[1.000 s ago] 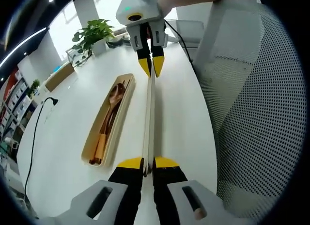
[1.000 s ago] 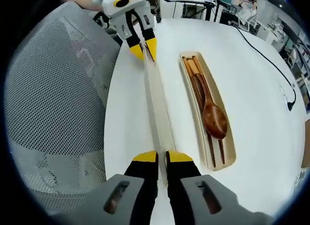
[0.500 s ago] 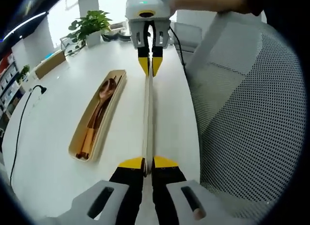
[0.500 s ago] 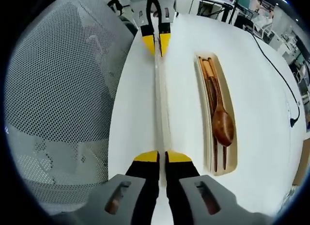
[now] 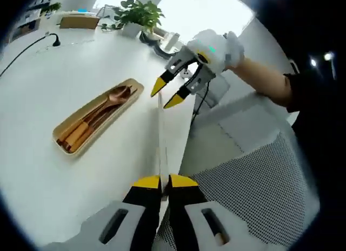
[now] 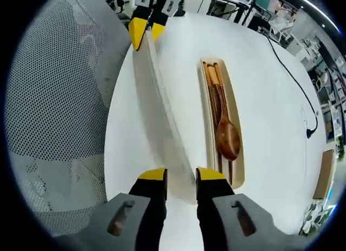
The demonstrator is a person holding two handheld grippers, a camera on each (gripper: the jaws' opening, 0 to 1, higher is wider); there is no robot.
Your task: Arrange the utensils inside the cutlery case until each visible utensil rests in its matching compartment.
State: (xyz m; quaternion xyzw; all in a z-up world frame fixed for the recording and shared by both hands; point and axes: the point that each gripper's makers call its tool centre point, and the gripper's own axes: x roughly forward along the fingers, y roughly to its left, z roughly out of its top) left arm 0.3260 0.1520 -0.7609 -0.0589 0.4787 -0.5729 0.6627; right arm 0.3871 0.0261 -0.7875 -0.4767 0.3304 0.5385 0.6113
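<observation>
Two grippers at the case lid [image 6: 162,126], utensils seated in the cutlery case [image 6: 238,129].
Right gripper [image 6: 181,175] spread, seemingly off the lid; left gripper [image 5: 164,182] pinches its near end. Lower level over spoon [image 6: 227,137], near the plant [image 5: 138,13].

My left gripper [image 5: 164,182] has black jaws capped in yellow, rising from a pale grey body with dark oval slots. My right gripper [image 5: 169,94] is built the same, its white housing carrying a small green light, and a dark sleeve [image 5: 298,90] covers my upper arm.
</observation>
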